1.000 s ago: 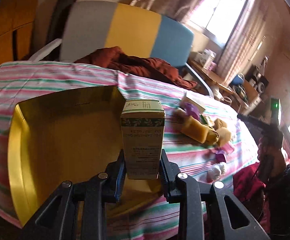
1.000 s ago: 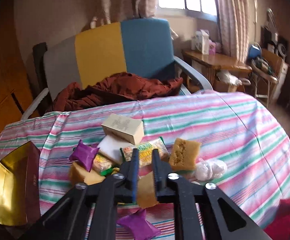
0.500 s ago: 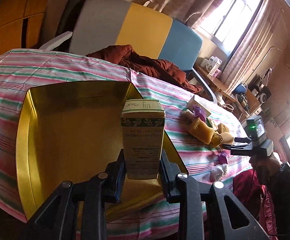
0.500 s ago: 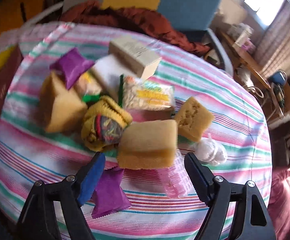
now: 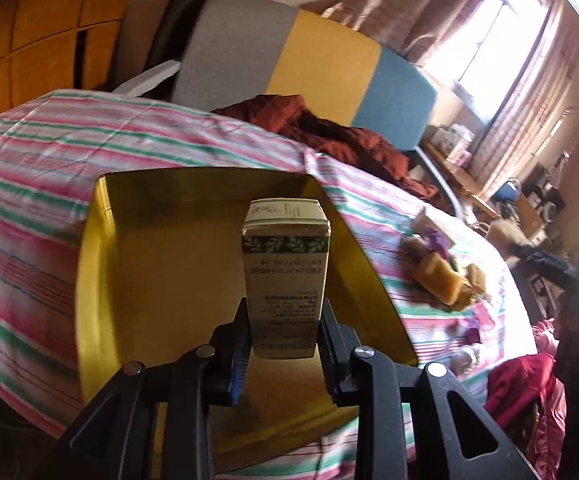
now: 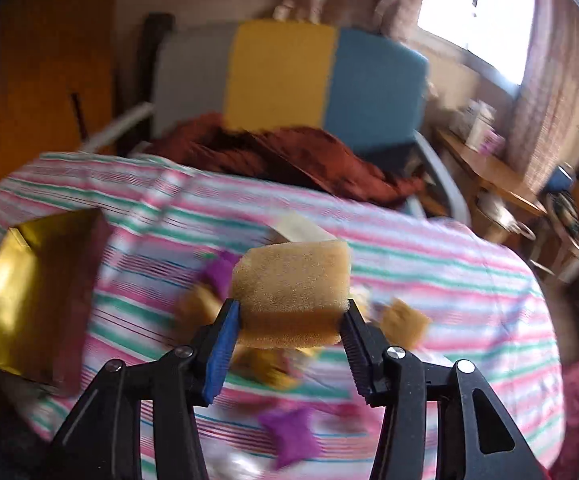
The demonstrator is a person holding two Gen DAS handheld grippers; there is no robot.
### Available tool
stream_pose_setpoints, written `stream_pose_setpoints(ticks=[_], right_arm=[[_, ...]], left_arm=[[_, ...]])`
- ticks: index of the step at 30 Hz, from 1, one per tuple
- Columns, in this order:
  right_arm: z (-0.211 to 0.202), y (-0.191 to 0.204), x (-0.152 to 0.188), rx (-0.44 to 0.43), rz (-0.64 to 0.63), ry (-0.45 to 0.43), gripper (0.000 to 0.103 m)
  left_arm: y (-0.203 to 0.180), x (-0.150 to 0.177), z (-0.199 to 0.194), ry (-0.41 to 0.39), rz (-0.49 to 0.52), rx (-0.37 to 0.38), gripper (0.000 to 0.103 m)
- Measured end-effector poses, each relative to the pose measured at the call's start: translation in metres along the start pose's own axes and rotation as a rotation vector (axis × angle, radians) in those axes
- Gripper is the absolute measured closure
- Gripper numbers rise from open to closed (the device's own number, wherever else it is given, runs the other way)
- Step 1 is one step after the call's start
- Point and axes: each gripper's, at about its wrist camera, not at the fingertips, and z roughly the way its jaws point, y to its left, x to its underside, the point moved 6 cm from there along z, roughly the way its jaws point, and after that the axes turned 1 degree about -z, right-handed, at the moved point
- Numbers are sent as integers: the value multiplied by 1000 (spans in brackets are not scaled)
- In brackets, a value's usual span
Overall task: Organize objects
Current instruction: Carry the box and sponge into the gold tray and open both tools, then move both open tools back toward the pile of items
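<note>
- The left gripper (image 5: 283, 344) pinches a carton (image 5: 285, 276) above the gold tray (image 5: 97, 280); its long axis points straight away from the camera.
- The right gripper (image 6: 289, 344), jaws just closing, clamps a sponge (image 6: 291, 288), lengthwise across them, above the striped cloth (image 6: 429, 264).
- The carton's print is too blurred to read.

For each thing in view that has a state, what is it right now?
Left hand-held gripper: shut on the small carton.
Small carton: upright, held over the gold box.
Gold box: open.
Right hand-held gripper: jaws just closed, shut on the sponge block.
Sponge block: lifted off the striped tablecloth.
</note>
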Motion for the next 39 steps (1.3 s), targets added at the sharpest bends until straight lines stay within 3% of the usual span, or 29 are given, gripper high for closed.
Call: stream_pose_setpoints(ticks=[4,8,11,13,15,16,21,25,39], right_arm=[[11,90,-28,-172,-78,-29,52],[28,185,-44,-344,-113,-21,48],[40,248,-60,-483,-102,-10,43],[44,283,-66,-548,-94,-8,37],[43,310,-68,-578,-96,-16,20],[41,321,-68,-595,-98,-22,20],[32,342,-54,-568,-147,-31,16],[18,329,-37,-511,-169,-54,11],[-9,293,-3,-392,-163,-130,6]], left_arm=[[20,0,-2,6,-20,-56,73],[41,5,-11,1,-56,-98,59],[58,10,-19,-6,-85,-129,54],[69,14,-25,-15,-106,-159,54],[78,16,-33,-33,-117,-185,54],[81,18,-38,-48,-114,-201,54],[89,17,-53,-114,-87,-306,54],[89,15,-59,-152,-112,-346,54],[56,26,-52,-129,-38,-346,54]])
